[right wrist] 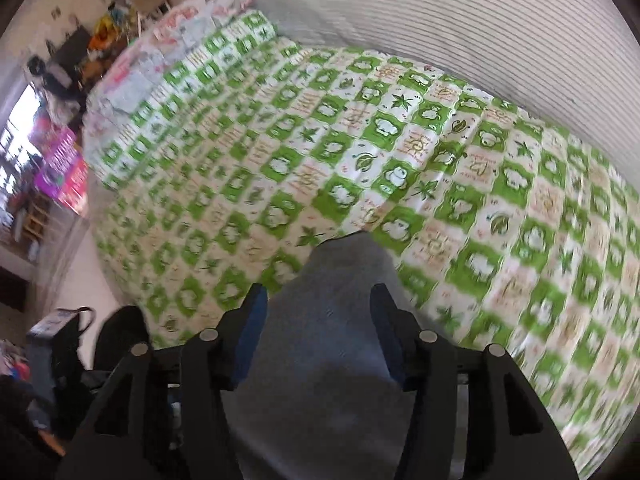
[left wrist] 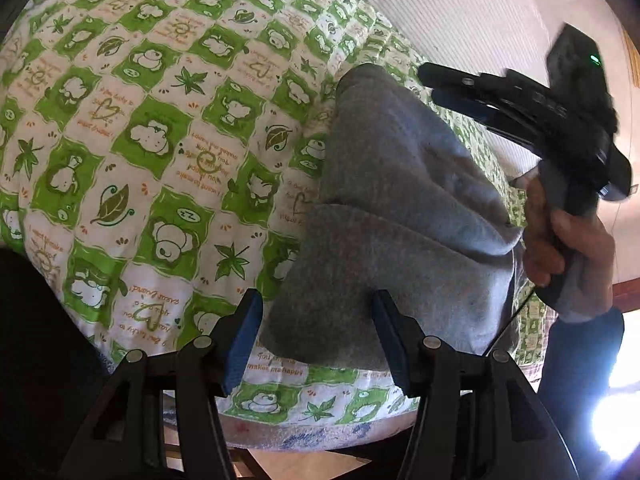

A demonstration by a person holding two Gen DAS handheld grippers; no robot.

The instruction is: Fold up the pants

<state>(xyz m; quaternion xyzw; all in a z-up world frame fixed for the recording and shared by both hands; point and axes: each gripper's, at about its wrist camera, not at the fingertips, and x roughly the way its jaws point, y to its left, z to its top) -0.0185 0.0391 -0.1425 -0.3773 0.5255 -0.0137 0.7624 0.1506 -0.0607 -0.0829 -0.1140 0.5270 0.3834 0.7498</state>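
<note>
Grey pants (left wrist: pixel 384 216) lie folded lengthwise on a green and white patterned bedspread (left wrist: pixel 132 128), near its front right edge. My left gripper (left wrist: pixel 316 308) is open, its fingers either side of the near end of the pants, without gripping. My right gripper (left wrist: pixel 430 80) shows in the left wrist view above the far end of the pants, held by a hand (left wrist: pixel 564 236). In the right wrist view the right gripper (right wrist: pixel 318 300) is open over the grey pants (right wrist: pixel 332 320), which run between its fingers. That view is blurred.
The bedspread (right wrist: pixel 400 160) covers the bed up to a white striped wall (right wrist: pixel 480 32). A folded white patterned blanket (right wrist: pixel 168 40) lies at the bed's far end. Cluttered shelves and bags (right wrist: pixel 60 160) stand left of the bed. The bed's front edge (left wrist: pixel 320 436) is just below my left gripper.
</note>
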